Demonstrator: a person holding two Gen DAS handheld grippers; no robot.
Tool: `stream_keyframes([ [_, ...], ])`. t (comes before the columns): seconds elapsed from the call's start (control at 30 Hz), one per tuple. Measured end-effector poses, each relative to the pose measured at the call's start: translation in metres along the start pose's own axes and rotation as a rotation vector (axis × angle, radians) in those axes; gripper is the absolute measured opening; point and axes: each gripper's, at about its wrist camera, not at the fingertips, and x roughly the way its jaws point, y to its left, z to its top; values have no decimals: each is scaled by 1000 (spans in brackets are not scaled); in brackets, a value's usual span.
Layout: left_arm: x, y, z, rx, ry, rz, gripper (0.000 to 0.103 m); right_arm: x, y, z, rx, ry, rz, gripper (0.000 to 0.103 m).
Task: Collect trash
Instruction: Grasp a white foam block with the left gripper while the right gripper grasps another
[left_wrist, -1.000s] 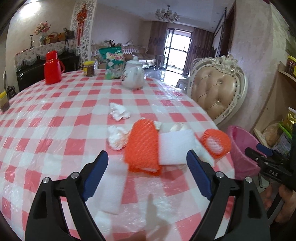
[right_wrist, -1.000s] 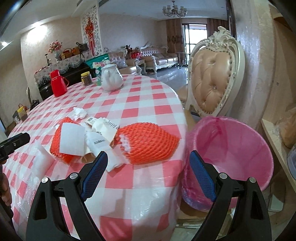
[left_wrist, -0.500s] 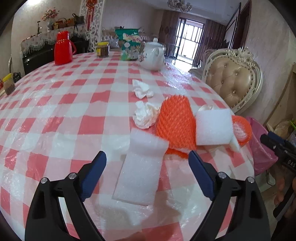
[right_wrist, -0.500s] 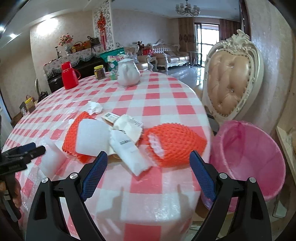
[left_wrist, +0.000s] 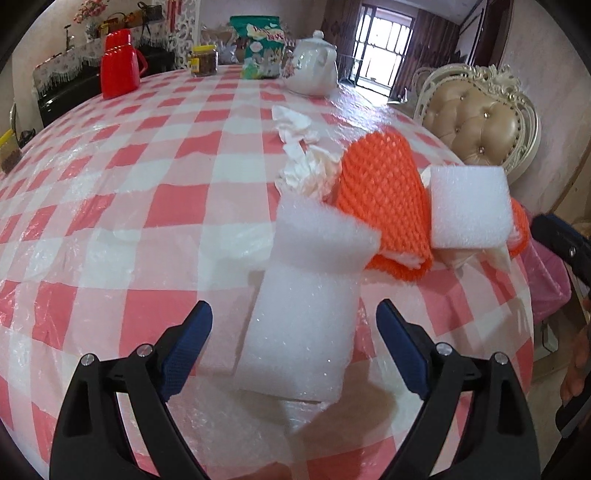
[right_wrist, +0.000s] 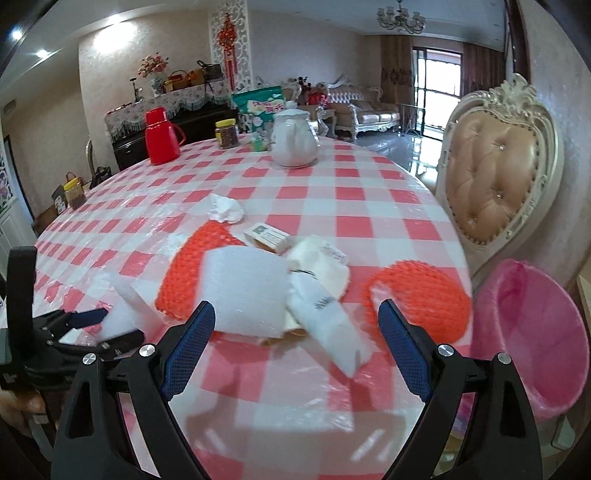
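Observation:
Trash lies on the red-checked table (left_wrist: 110, 192). A white foam sheet (left_wrist: 306, 302) lies between the fingers of my open left gripper (left_wrist: 294, 343), not gripped. Behind it are an orange foam net (left_wrist: 384, 199), a white foam square (left_wrist: 467, 205) and crumpled tissues (left_wrist: 306, 170). In the right wrist view my open right gripper (right_wrist: 295, 345) hovers over a white foam sheet (right_wrist: 251, 291), a white packet (right_wrist: 325, 314), a small box (right_wrist: 269, 236) and a second orange net (right_wrist: 421, 295). The pink-lined bin (right_wrist: 532, 332) stands off the table's right edge.
A white teapot (right_wrist: 295, 138), red thermos (right_wrist: 160, 134), jars (right_wrist: 226, 133) and a green bag (left_wrist: 260, 46) stand at the table's far side. A padded chair (right_wrist: 495, 173) stands right of the table, behind the bin. The left gripper (right_wrist: 88, 317) shows at left in the right wrist view.
My left gripper moved forward and down until the white foam sheet lies between its fingers. My right gripper swung left from the bin over the trash pile. Both stayed open.

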Motion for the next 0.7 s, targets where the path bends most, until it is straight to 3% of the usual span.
stream_keyframes([
  [0.13,4,-2,-2,18,18,9,83,13,10,3,-2,11,11,85],
  [0.2,6,-1,-3,22,24,10,64,18,13,4,2,19,18,85],
  [0.27,7,-1,-3,24,32,6,54,23,17,5,-5,26,21,85],
  [0.7,-9,8,4,-31,-38,-22,54,49,40,6,-39,62,23,85],
])
